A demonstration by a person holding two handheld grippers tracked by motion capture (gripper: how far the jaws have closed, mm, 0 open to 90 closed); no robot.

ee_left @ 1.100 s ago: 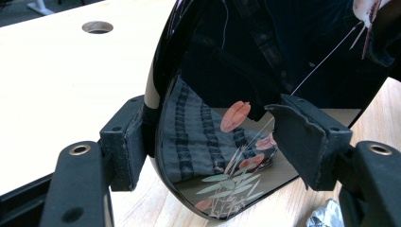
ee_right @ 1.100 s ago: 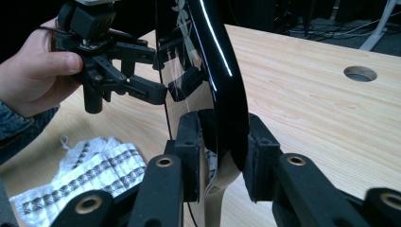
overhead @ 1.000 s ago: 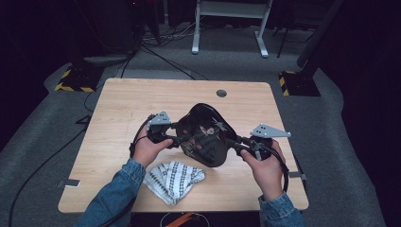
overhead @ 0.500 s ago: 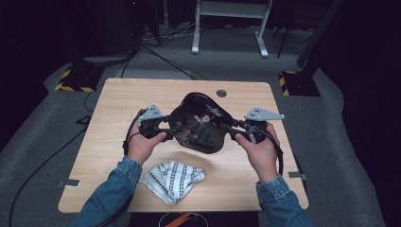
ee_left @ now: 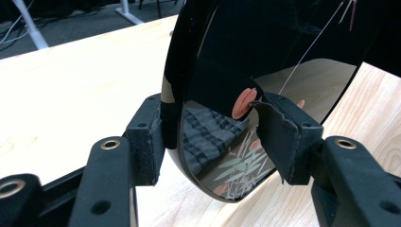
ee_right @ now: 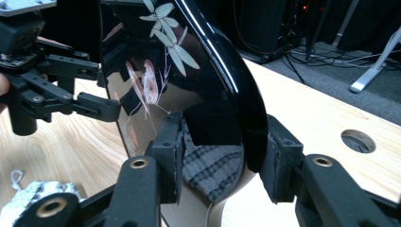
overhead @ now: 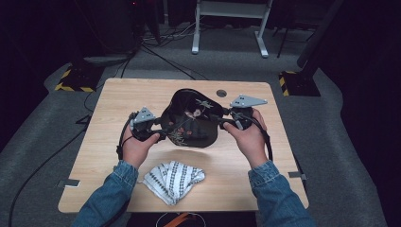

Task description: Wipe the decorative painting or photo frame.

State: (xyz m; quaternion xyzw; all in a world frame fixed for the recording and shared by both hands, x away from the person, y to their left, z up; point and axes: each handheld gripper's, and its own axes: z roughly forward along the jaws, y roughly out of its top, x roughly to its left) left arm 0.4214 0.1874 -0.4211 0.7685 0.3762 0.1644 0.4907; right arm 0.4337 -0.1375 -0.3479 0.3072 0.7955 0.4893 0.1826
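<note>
A glossy black lacquer plate (overhead: 191, 118) painted with leaves and pink flowers hangs tilted above the table, one gripper at each side. My left gripper (overhead: 163, 132) has just been closing. In the left gripper view (ee_left: 213, 137) its pads press on the plate (ee_left: 265, 56) at the rim, one outside and one on the inner face. My right gripper (overhead: 222, 124) has just been opening. In the right gripper view (ee_right: 222, 161) the opposite rim of the plate (ee_right: 208, 71) stands between its parted pads. The left gripper (ee_right: 108, 106) shows beyond it.
A black-and-white patterned cloth (overhead: 172, 179) lies crumpled on the wooden table (overhead: 118, 99) near its front edge, below the plate. A round cable hole (overhead: 221, 93) sits at the far edge. Dark floor with cables and a desk frame lies beyond.
Both hands have carried the plate away from the person, toward the table's far side, and a little up. The left jaws have narrowed onto the rim and the right jaws have widened.
</note>
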